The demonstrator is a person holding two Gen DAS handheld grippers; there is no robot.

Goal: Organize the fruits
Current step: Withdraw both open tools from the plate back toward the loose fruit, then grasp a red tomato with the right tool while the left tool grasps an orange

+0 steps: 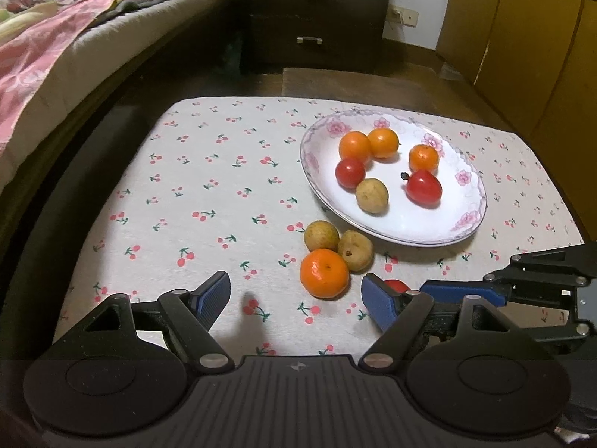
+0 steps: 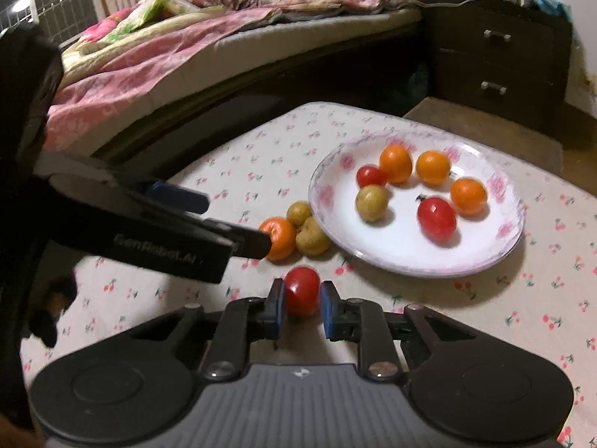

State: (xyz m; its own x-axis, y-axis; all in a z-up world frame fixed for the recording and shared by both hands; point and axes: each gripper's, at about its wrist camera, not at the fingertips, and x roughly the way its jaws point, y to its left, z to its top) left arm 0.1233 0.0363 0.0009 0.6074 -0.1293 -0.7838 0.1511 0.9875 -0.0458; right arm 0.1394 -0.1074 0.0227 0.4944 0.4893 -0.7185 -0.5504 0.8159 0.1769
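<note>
A white floral plate (image 1: 466,220) (image 2: 496,246) holds three oranges, two red tomatoes and one yellow-brown fruit. Beside its near rim an orange (image 1: 324,273) (image 2: 279,238) and two yellow-brown fruits (image 1: 321,236) (image 1: 355,250) lie on the cherry-print cloth. My left gripper (image 1: 296,300) is open and empty just in front of the orange. My right gripper (image 2: 302,308) is shut on a red tomato (image 2: 301,290) at cloth level, near the loose fruits. In the left wrist view that tomato (image 1: 395,284) peeks out behind my left gripper's right finger, with the right gripper (image 1: 421,291) reaching in from the right.
The table (image 1: 205,186) has a cherry-print cloth. A bed with pink bedding (image 1: 56,37) runs along the left. A dark drawer cabinet (image 1: 313,18) stands beyond the table and wooden wardrobe doors (image 1: 530,37) are at the right. The left gripper's body (image 2: 156,231) crosses the right wrist view.
</note>
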